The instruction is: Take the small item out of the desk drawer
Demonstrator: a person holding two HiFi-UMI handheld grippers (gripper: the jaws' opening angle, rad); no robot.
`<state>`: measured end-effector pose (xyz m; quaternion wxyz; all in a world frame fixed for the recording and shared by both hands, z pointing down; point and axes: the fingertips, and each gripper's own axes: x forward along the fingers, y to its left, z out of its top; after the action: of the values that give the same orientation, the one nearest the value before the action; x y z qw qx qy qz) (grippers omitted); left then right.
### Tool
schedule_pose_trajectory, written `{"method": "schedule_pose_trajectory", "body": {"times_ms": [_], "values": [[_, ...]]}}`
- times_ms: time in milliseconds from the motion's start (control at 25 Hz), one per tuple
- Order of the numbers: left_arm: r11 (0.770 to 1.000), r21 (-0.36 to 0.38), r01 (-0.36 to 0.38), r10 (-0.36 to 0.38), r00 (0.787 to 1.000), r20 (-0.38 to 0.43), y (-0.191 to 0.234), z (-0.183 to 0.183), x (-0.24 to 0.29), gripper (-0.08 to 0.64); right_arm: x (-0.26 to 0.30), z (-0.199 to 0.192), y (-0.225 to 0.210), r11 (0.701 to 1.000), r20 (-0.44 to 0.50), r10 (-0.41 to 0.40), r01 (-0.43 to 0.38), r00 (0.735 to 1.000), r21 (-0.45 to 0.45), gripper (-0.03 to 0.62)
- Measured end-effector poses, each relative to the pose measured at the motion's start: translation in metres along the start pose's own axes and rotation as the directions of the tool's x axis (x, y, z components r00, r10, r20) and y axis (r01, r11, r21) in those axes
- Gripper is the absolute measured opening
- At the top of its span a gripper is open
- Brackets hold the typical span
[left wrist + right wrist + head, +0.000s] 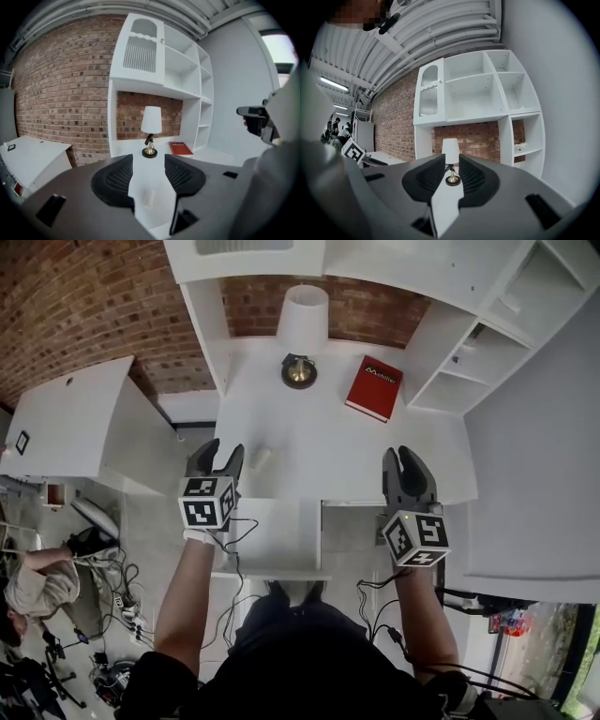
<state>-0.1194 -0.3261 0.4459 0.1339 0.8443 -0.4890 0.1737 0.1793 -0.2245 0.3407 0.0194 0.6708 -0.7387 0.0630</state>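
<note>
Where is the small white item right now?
In the head view the small white item lies on the desk top, just right of the left hand-held gripper and nearer the person than the lamp.

White surface [309, 442] has a lamp [302, 334] at the back, a red book [374, 387] just right of it, and a small white item [260, 457] lying front-left.

Smooth matt white desk [319, 437]; rough brick wall [84, 306]; lamp base [299, 372] (brassy metal) gleams.
</note>
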Motion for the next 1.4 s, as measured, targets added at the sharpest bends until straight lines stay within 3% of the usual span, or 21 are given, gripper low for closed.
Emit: {"method": "schedule_pose_trajectory", "body": {"times_ms": [160,560,1080,1400], "values": [[0.999,-0.037,-0.019,0.023,0.992,0.122,-0.005,0.047,-0.039,0.196,0.002,0.02,0.004,1.0,0.039,0.024,-0.024,0.999,-0.004,0.035],[0.995,-0.027,-0.092,0.095,0.936,0.338,-0.021,0.126,-0.12,0.196,-0.008,0.06,0.026,0.993,0.129,0.118,-0.12,0.985,0.001,0.077],[0.986,-0.003,-0.165,0.151,0.895,0.419,-0.03,0.145,-0.168,0.196,-0.016,0.07,0.05,0.975,0.143,0.203,-0.187,0.969,-0.117,0.096],[0.984,-0.006,-0.176,0.162,0.895,0.415,-0.039,0.144,-0.178,0.196,-0.017,0.065,0.051,0.97,0.134,0.227,-0.212,0.965,-0.117,0.095]]}}
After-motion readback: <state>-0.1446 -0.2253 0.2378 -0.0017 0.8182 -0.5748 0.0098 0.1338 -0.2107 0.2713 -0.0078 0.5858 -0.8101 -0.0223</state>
